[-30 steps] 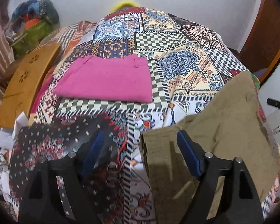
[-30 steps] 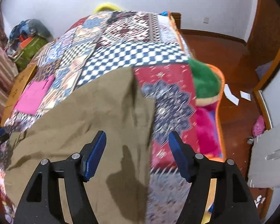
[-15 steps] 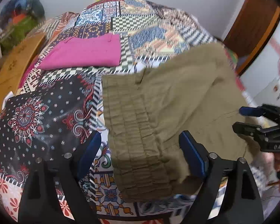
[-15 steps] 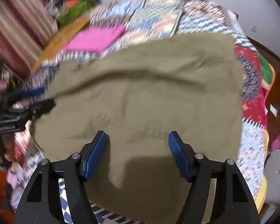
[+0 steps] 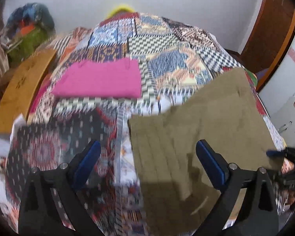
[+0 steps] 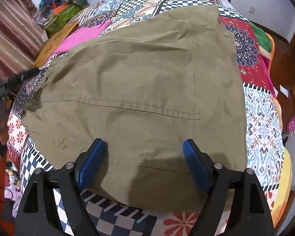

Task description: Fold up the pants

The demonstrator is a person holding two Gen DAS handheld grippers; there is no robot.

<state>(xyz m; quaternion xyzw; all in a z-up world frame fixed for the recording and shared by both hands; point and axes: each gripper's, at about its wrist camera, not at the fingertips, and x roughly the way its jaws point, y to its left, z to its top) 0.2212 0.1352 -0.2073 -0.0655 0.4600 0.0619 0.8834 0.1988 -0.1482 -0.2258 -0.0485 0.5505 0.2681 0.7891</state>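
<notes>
Olive pants [image 6: 139, 90] spread flat on the patchwork bedspread [image 6: 263, 122], on the right part of the bed in the left wrist view [image 5: 216, 122], with the gathered waistband [image 5: 157, 153] toward the left side. A long seam across the middle of the cloth in the right wrist view, and a few soft wrinkles near the far edge.

Left gripper [image 5: 147, 163] above the waistband edge, jaws wide apart and just opened further, blue pads [image 5: 86, 163] clear of the cloth; nothing gripped. One pad over the bedspread, the other over the pants. This view blurred.

Right gripper [image 6: 143, 163] above the near edge of the pants, jaws also apart and just opened further, pads [image 6: 92, 163] on each side over the cloth without pinching it, as far as visible.

Folded pink garment [image 5: 100, 80] farther back on the bedspread, well apart from the pants. Curved wooden board [image 5: 21, 86] at the left edge of the bed. Pile of bags [image 5: 27, 31] in the far left corner, against the white wall [image 5: 186, 2].
</notes>
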